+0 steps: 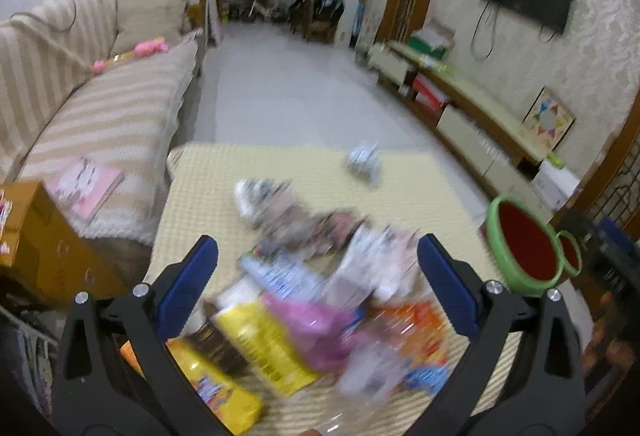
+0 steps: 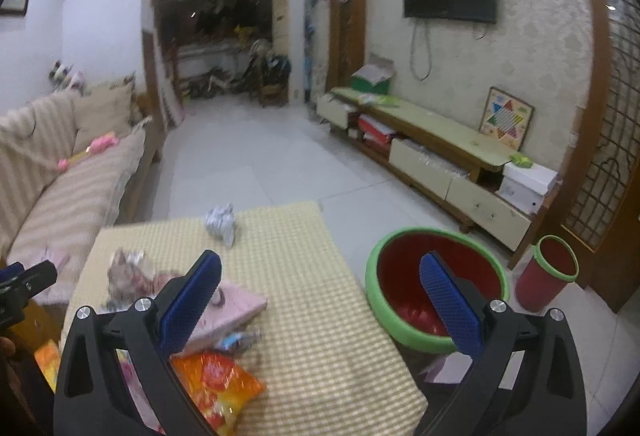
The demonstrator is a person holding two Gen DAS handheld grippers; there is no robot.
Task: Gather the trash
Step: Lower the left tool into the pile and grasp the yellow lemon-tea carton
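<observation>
Left gripper (image 1: 318, 256) hangs wide open over the blurry wrapper pile (image 1: 320, 316) on the table (image 2: 304, 236), so I'd guess it's picking a piece to pinch, while the right gripper (image 2: 320, 276), also open and empty, has clear floor beside the table edge toward the red bin (image 2: 436, 296).

I see a worktop (image 2: 312, 308) under a woven, matt checked cloth, glossy crinkled plastic wrappers (image 2: 218, 382) and crumpled paper (image 2: 221, 221) on it, a smooth plastic basin (image 2: 374, 300) beside, and my right tongs (image 2: 320, 292) with ribbed blue pads (image 2: 448, 300).
</observation>
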